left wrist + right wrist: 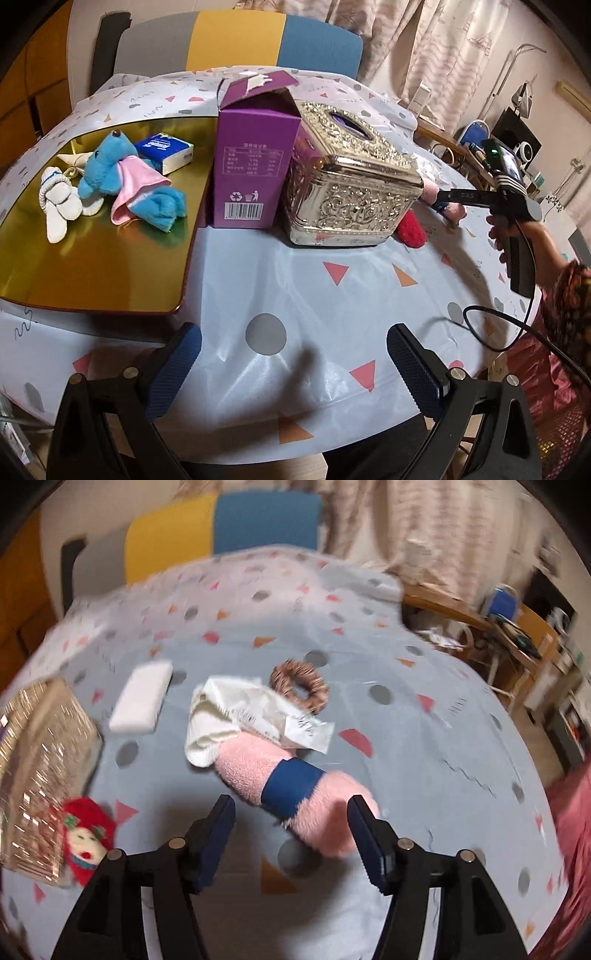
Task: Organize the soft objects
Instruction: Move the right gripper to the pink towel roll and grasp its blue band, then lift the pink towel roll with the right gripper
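Note:
A gold tray (92, 266) on the left holds a blue plush toy (110, 166), a white plush (55, 199) and a tissue pack (166, 151). My left gripper (291, 354) hangs open over bare tablecloth, with nothing between its fingers. My right gripper (291, 812) is open, low over a pink fluffy roll with a blue band (251, 768); the roll's near end lies between the fingers, close to the right one. A white cloth (207, 731), a brown scrunchie (299, 686) and a red plush doll (86, 834) lie nearby. The left wrist view shows the right gripper (441, 195) beside the silver box.
A purple carton (251, 166) and an ornate silver tissue box (351, 192) stand mid-table between tray and right gripper. A white block (142, 701) and a paper slip (306, 727) lie by the cloth. A chair stands behind the table; a cable (491, 325) trails at right.

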`<state>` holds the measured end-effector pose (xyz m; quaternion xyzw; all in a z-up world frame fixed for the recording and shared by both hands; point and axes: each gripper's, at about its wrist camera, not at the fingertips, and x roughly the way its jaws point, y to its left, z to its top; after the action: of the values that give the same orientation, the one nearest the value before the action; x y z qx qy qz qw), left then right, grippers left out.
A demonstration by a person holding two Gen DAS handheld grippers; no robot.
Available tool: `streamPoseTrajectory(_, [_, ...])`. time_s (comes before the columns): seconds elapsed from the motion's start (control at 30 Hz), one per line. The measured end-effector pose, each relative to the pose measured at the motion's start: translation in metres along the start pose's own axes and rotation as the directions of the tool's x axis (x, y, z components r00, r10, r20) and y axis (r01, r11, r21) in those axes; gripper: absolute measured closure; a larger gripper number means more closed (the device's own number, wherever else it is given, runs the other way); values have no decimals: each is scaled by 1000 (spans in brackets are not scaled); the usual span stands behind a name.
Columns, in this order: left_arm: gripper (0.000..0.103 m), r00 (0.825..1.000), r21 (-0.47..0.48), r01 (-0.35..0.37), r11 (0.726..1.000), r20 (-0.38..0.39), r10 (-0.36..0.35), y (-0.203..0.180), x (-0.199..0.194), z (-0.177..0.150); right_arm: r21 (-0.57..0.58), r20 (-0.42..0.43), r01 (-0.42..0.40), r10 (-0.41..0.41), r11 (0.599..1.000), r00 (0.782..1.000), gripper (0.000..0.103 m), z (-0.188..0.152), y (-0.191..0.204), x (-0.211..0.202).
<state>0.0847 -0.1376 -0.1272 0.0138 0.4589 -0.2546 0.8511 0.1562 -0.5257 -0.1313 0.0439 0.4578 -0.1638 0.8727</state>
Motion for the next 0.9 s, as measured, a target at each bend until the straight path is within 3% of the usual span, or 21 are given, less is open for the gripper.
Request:
streamPoseTrajectory(0.1, [2, 1000, 3, 2, 1000, -6, -2, -2, 4, 2, -77, -30, 59, -61, 995, 998, 39, 4, 4, 17])
streamPoseTrajectory(0.23, [2, 1000, 12, 8, 1000, -10, -8, -9, 8, 5, -106, -11, 67, -69, 992, 998, 39, 0, 5, 23])
streamPoseTrajectory(0.27, [2, 1000, 15, 14, 1000, -12, -14, -12, 8, 5, -111, -2, 63, -64, 992, 998, 43, -3, 6, 22])
streamPoseTrajectory(0.3, [2, 1000, 20, 17, 1000, -10, -17, -15, 8, 6, -125, 10, 86, -86, 988, 996, 56, -6, 6, 20])
streamPoseTrajectory(0.33, [2, 1000, 27, 20, 999, -6, -20, -18, 8, 7, -128, 18, 91, -90, 988, 996, 64, -8, 7, 17])
streamPoseTrajectory(0.4, [2, 1000, 43, 25, 999, -1, -25, -25, 7, 9, -104, 37, 92, -88, 990, 995, 94, -12, 2, 8])
streamPoseTrajectory(0.53, [2, 999, 64, 42, 997, 1, -43, -39, 7, 13, -60, 62, 57, -53, 997, 997, 101, -30, -8, -12])
streamPoseTrajectory(0.77, [2, 998, 98, 63, 993, 3, -64, -59, 10, 17, 80, 100, -124, 116, 989, 988, 100, -75, -27, -51])
streamPoseTrajectory(0.83, [2, 998, 100, 63, 993, -9, -62, -64, 14, 17, 76, 110, -131, 123, 988, 986, 86, -76, -27, -56])
streamPoseTrajectory(0.87, [2, 998, 99, 66, 993, -17, -65, -66, 16, 18, 71, 114, -104, 96, 992, 989, 65, -71, -26, -56])
streamPoseTrajectory(0.9, [2, 997, 98, 71, 993, -20, -69, -67, 16, 18, 49, 118, -82, 76, 995, 990, 54, -62, -25, -54])
